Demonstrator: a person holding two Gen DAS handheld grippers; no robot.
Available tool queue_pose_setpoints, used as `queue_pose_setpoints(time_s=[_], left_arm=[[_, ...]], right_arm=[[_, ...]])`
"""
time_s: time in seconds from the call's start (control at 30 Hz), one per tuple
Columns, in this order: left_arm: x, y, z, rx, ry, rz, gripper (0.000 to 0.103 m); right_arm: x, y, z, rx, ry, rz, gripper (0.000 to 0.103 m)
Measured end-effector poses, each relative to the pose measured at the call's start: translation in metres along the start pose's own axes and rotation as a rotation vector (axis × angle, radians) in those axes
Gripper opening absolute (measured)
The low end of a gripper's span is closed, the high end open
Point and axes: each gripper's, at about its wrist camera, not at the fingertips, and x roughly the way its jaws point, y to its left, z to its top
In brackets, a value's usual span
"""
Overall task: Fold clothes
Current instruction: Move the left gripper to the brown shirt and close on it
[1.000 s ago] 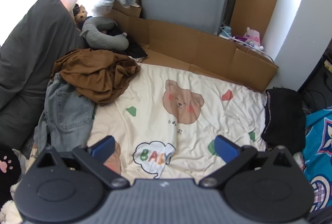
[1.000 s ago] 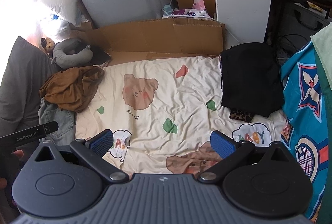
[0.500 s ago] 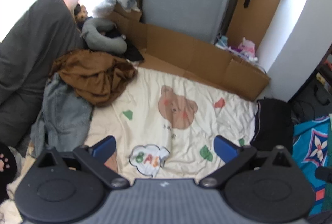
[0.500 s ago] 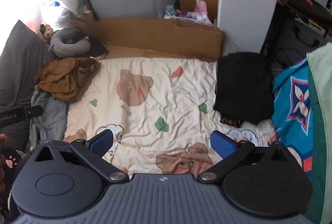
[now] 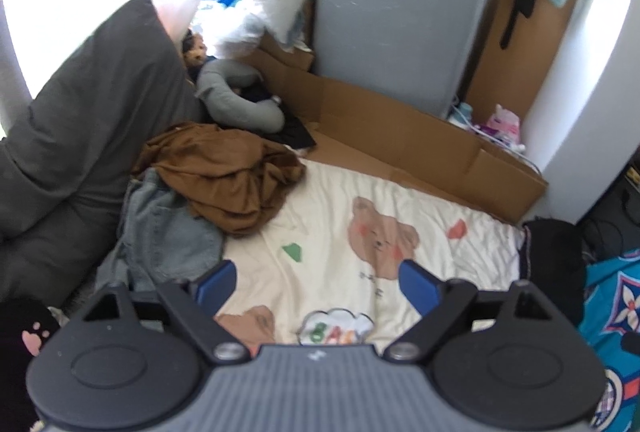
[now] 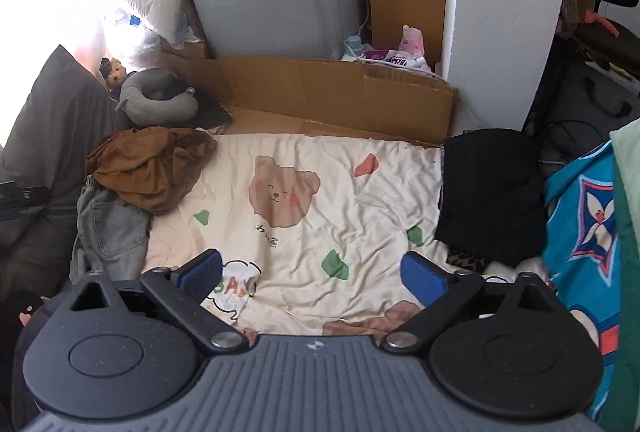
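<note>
Folding looks barely begun, or between garments. The cream bear-print sheet (image 6: 320, 168) on the bed lies bare across its middle, with no garment spread out on it.

In the right wrist view, the unfolded clothes sit at about 9 o'clock from the sheet's centre: a crumpled brown garment (image 6: 152, 168) lies heaped on top of a pair of grey-blue jeans (image 6: 112, 232), both bunched against a dark grey cushion (image 6: 48, 120). Neither shows any flat fold. At about 3 o'clock, on the sheet's edge, rests a black garment (image 6: 488, 192) in a compact, roughly squared shape; it may be an item already folded and set aside, though that is a judgement from its outline only.

The left gripper (image 5: 316, 282) hangs above the sheet's near-left part, its jaws wide but closing, with nothing between them; the jeans (image 5: 168, 232) and brown garment (image 5: 224, 176) lie toward 10 o'clock of it. The right gripper (image 6: 316, 272) hovers over the sheet's near middle, also wide, also closing, and empty.

What remains, as I judge it: pull one garment from the pile, spread it flat on the bare sheet, fold it, then do the same with the other.
</note>
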Motion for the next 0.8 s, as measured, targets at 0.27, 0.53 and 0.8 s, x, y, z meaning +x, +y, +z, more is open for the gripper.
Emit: queue_pose_setpoints(time_s=[0.27,0.53,0.8], left_arm=[[0.026,0.053,0.015,-0.008,0.000,-0.018,0.087],[0.053,0.094,0.047,-0.024,-0.023,0.004,0.103],[0.100,0.130,0.075,-0.001,0.010,0.042,0.103]], right_arm=[[0.028,-0.005,0.002,0.057,-0.070,0.056,0.096],[0.078,-0.026,0.011,0.165,-0.029,0.126,0.103],[0.135,-0.037,0.019,0.175,0.006,0.112,0.103]])
